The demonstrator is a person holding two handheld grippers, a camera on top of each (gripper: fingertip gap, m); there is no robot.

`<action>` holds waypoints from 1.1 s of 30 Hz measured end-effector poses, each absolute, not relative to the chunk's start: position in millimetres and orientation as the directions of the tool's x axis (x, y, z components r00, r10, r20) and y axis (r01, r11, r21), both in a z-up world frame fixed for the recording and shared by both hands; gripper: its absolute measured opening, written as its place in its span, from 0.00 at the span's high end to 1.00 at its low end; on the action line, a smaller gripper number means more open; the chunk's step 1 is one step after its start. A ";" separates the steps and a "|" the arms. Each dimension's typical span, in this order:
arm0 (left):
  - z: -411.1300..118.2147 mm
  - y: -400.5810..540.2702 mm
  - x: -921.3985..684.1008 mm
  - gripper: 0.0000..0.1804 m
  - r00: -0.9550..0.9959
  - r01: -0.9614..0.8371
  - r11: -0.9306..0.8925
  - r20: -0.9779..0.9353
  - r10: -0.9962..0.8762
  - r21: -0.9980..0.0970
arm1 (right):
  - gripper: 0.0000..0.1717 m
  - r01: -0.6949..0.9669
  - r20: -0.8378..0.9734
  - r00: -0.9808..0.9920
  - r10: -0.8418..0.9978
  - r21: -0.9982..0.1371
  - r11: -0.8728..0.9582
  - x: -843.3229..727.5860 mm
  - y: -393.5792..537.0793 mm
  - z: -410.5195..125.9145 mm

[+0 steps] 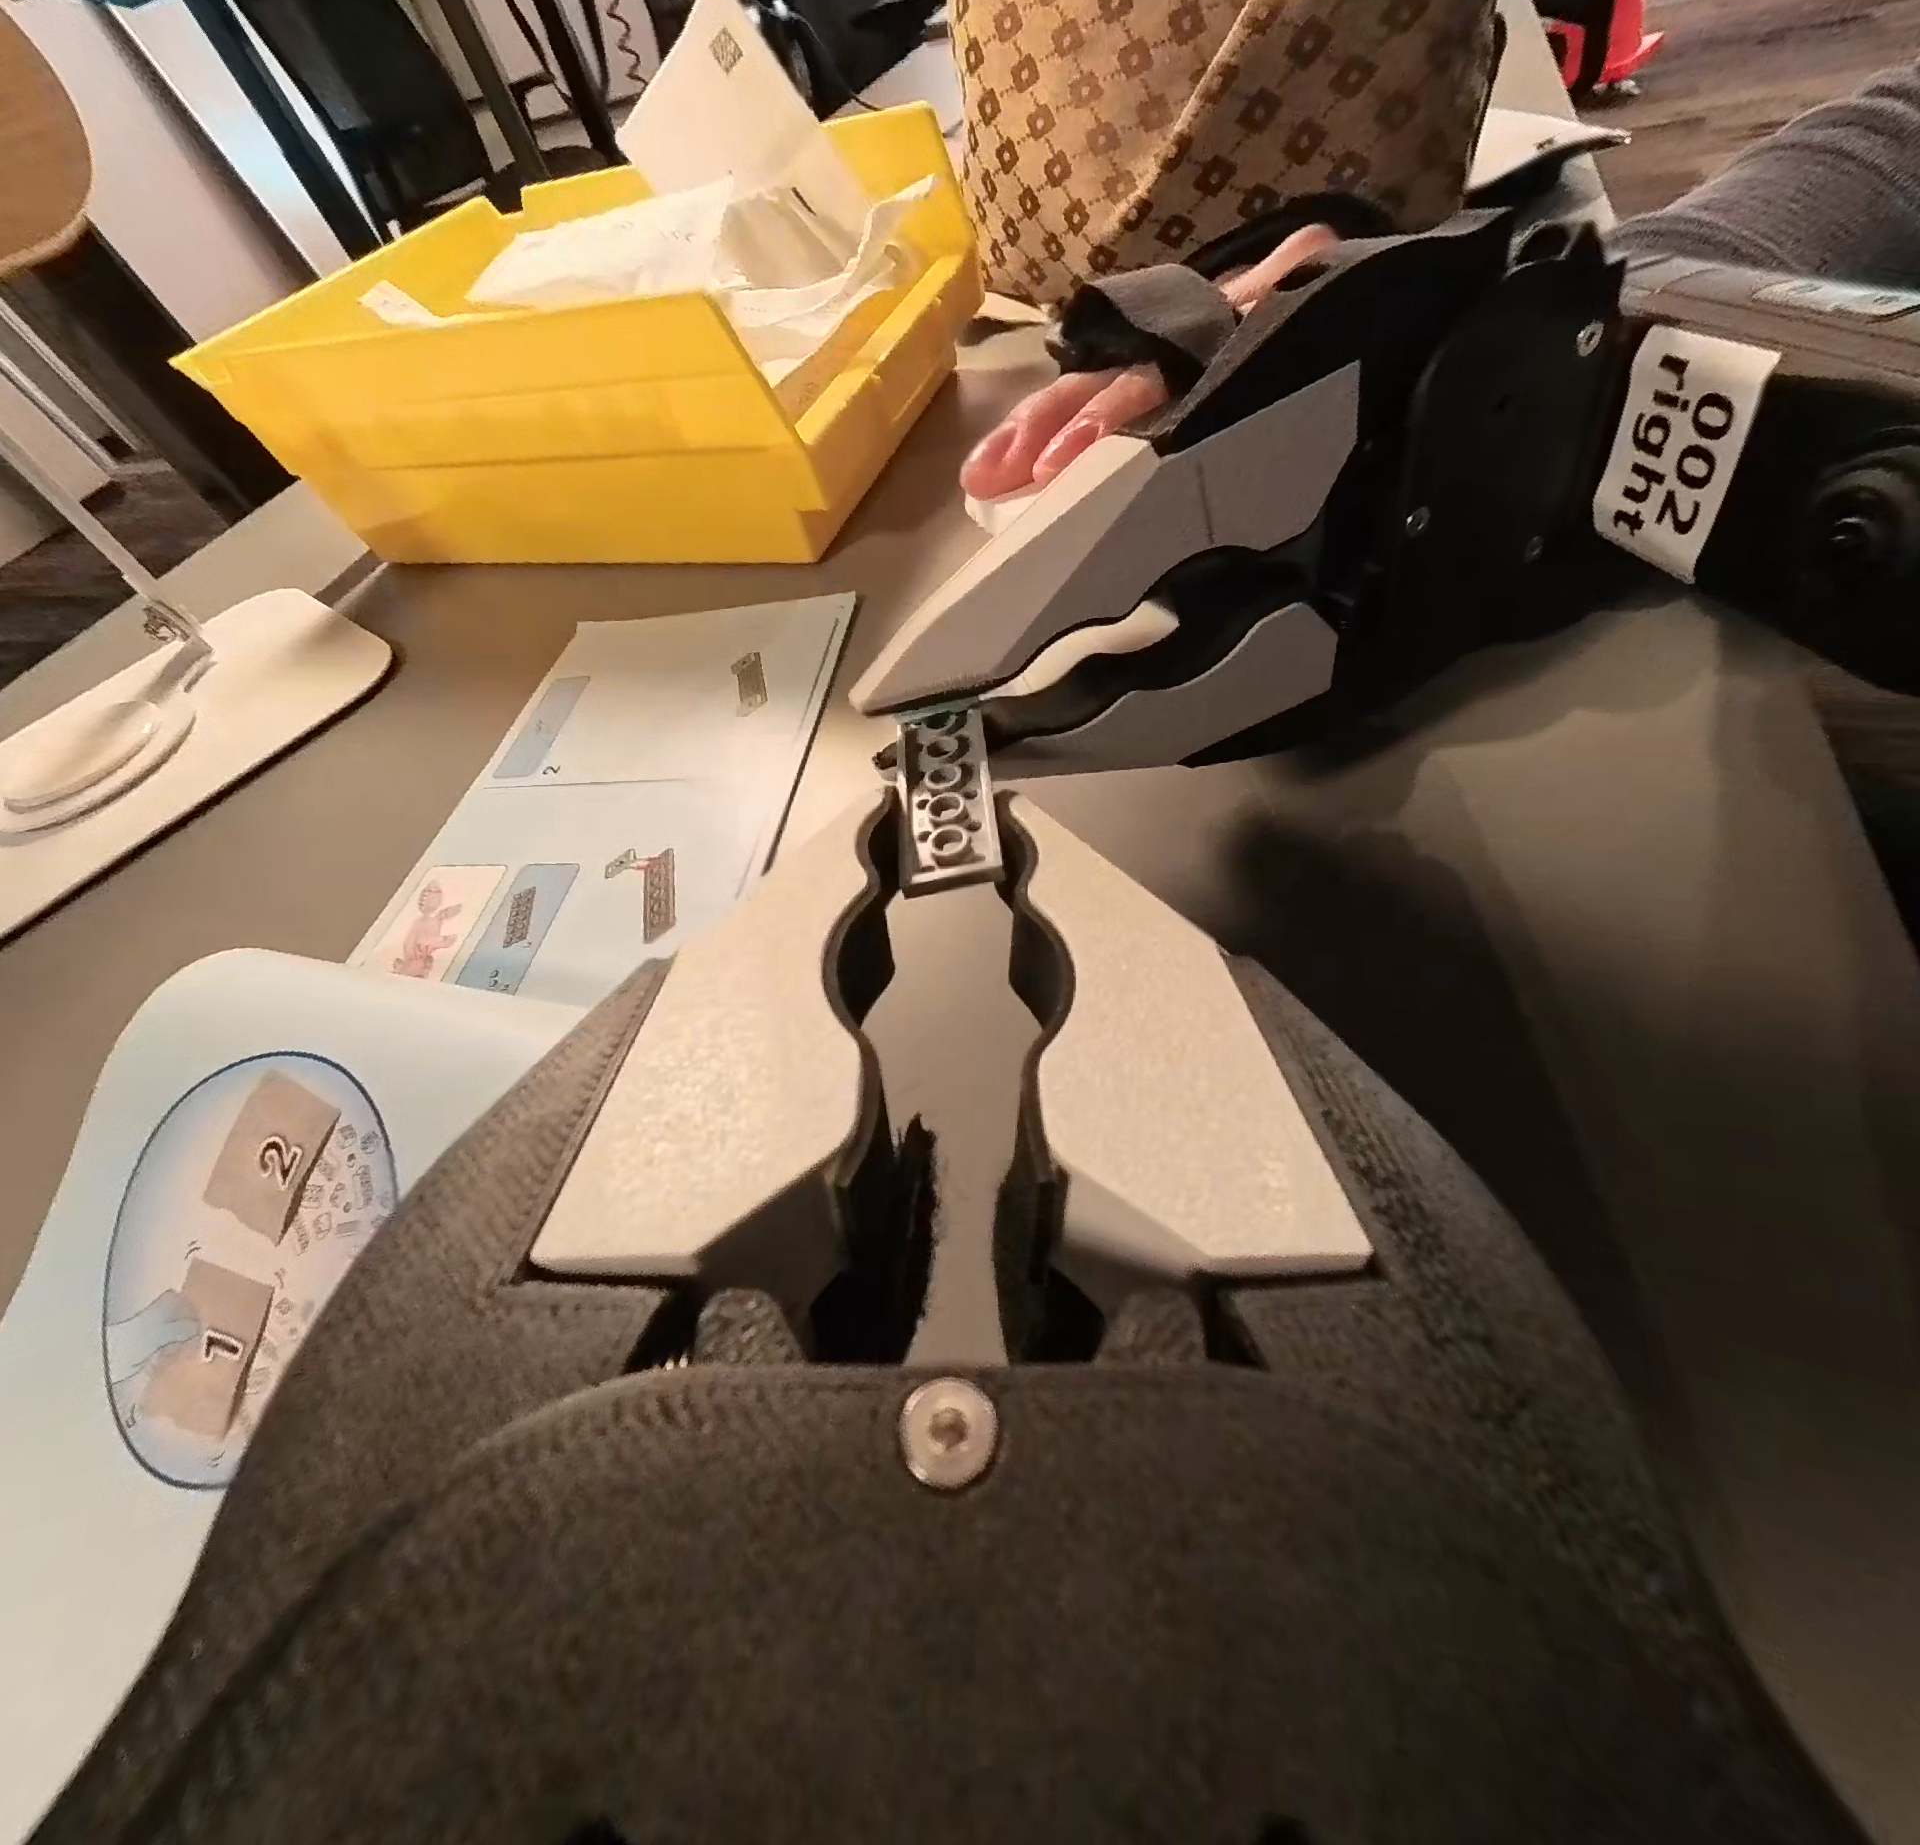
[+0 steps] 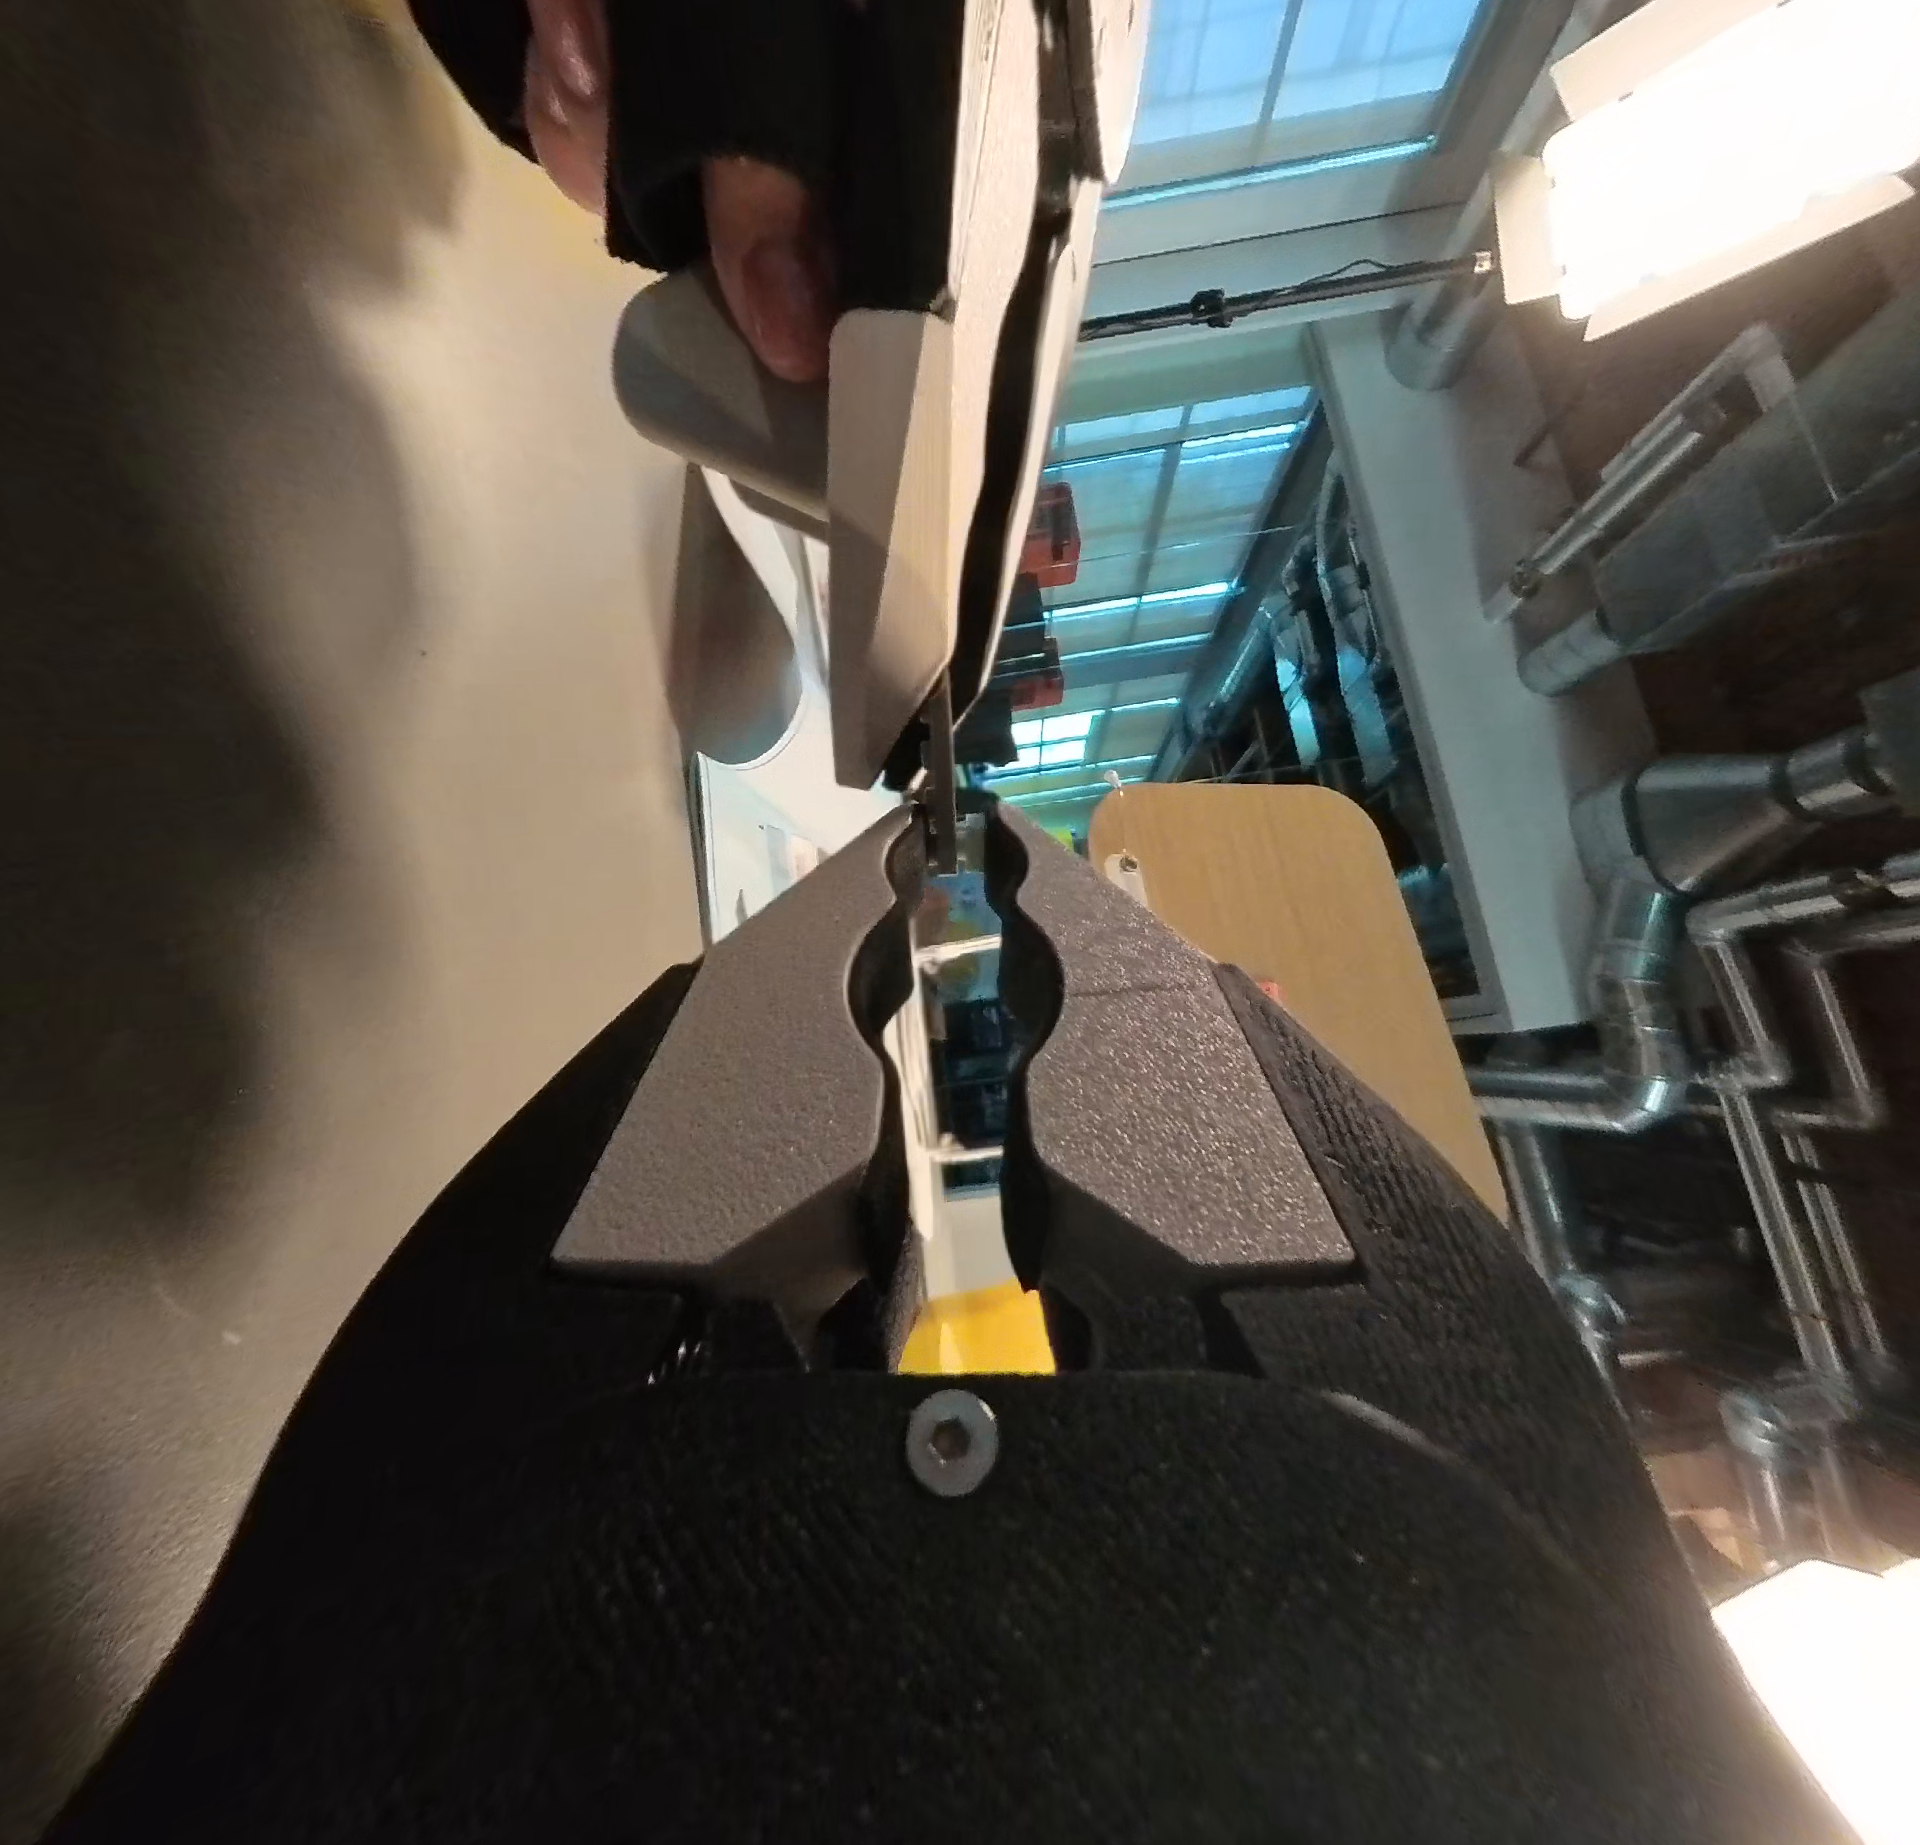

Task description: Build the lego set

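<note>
A flat grey studded plate (image 1: 948,808) hangs above the dark table (image 1: 1507,964), its hollow underside facing me. My left gripper (image 1: 953,824) is shut on its near end, pads against its two long edges. My right gripper (image 1: 935,709) comes in from the right and is shut on the plate's far end, pinching it through its thickness; a small green piece shows under its upper finger. In the right wrist view the plate (image 2: 940,808) shows edge-on at my right gripper (image 2: 948,819). There the left gripper (image 2: 925,746) reaches down from above onto the same plate.
A yellow bin (image 1: 582,424) with white paper bags stands at the back left. An instruction sheet (image 1: 665,756) and a curled booklet (image 1: 208,1224) lie on the left. A white stand base (image 1: 156,735) is at far left, and a patterned bag (image 1: 1195,81) behind. My left and right fingertips are right by each other.
</note>
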State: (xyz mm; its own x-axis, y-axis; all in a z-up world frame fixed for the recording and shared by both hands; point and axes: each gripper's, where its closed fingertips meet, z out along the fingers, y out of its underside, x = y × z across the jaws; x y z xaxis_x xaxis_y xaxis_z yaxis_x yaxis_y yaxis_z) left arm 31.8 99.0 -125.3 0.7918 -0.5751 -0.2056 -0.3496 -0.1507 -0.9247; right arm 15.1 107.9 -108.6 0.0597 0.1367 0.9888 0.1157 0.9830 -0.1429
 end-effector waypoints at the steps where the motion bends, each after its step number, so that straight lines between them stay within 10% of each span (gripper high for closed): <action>1: -123.2 99.0 31.8 0.92 0.793 -0.355 -0.136 -0.221 -0.567 -0.925 | 0.96 0.114 0.988 0.070 0.136 -0.144 0.983 15.2 107.6 -106.9; 33: -119.5 99.8 32.9 0.92 0.803 -0.362 -0.110 -0.249 -0.542 -0.926 | 0.92 0.141 0.987 0.106 0.117 -0.131 0.981 14.9 107.0 -103.4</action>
State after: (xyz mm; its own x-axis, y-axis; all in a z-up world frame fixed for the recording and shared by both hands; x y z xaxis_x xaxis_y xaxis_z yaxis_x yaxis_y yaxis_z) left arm 32.9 99.8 -119.5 0.8027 -0.5418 -0.2494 -0.3616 -0.1096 -0.9258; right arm 14.9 107.0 -103.4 0.1057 0.1170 0.9875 0.1413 0.9812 -0.1313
